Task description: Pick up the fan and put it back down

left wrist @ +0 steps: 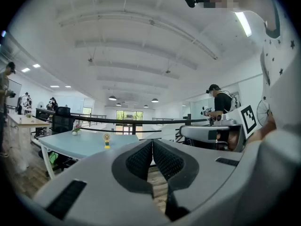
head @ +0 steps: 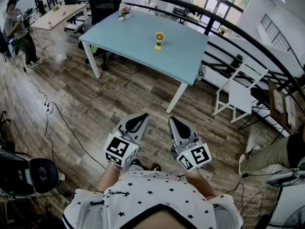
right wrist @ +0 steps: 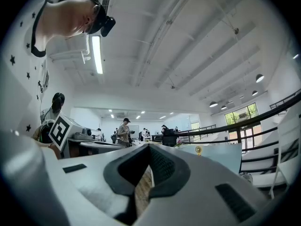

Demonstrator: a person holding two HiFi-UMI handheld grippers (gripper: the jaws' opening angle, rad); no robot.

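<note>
Now, fan [head: 159, 39]: small and yellow, standing upright on its base toward the middle of the pale blue table [head: 138, 49], nothing touching it.
left gripper [head: 143, 115]: jaws pressed together at the tips, nothing between them, only floorboards showing beneath; held low against the person's body.
right gripper [head: 172, 119]: same story, jaws closed on nothing, held level just beside the left one.
way to the fan: straight ahead and well apart, with a wide stretch of wooden floor [head: 119, 94] and the near edge of the table to cover before either tool can reach.
line-up: in the head view the fan sits almost dead centre between the two sets of tips. The left gripper's own view has it off to the left of its jaws, and the right gripper's view has it off to the right.
nearer hand: too close to call, neither has a clear edge.
long axis: vertical, head over stand, so I judge a level approach from the side onto the stem suits it.
what the move needs: a walk up to the table first, and jaws opened before any grip.
</note>
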